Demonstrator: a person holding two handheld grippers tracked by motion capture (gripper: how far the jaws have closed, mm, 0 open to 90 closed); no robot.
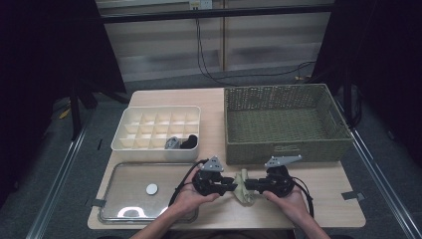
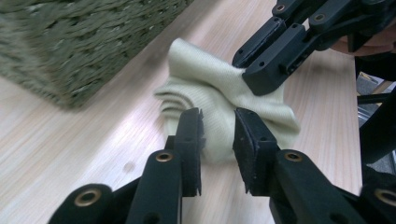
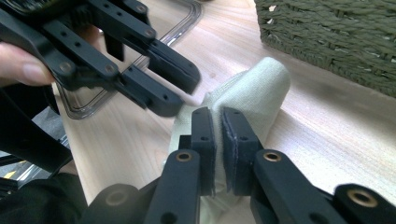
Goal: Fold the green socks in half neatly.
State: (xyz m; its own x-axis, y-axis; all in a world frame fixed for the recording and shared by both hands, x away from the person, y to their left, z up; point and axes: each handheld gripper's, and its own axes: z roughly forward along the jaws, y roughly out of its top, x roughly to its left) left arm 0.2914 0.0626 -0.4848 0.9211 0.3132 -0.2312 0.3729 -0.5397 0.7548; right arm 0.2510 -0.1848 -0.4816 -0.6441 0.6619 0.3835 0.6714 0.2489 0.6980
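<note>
At the near edge of the desk (image 1: 318, 199), between the person's two hands, a pale green sock (image 1: 243, 186) lies bunched on the wood. Right claw (image 3: 218, 135): jaws pinched together on a raised fold of the sock, cloth squeezed thin between them. Left claw (image 2: 218, 140): jaws parted, straddling the sock's other end, cloth between them but not yet clenched, as far as the left gripper view tells. Both claws meet nose to nose over the sock. Risks, as I judge them: the right claw's bite looks shallow, on one fold only, so a pull could slip the knit free; if the left claw shuts on too little cloth, the sock may twist or sag instead of folding cleanly; the claws are close enough to knock each other. Just left, a clear lid (image 1: 129, 191) lies flat with a small round knob. Beyond it, a white divided organiser (image 1: 130, 143), two dark rolled items in its near cells. Right and farther back, a woven olive basket (image 1: 283, 149), empty. Surface: light wood grain, smooth, taped at the corners. Room dim, dark curtains at both sides, cables hanging down the pale back wall.
</note>
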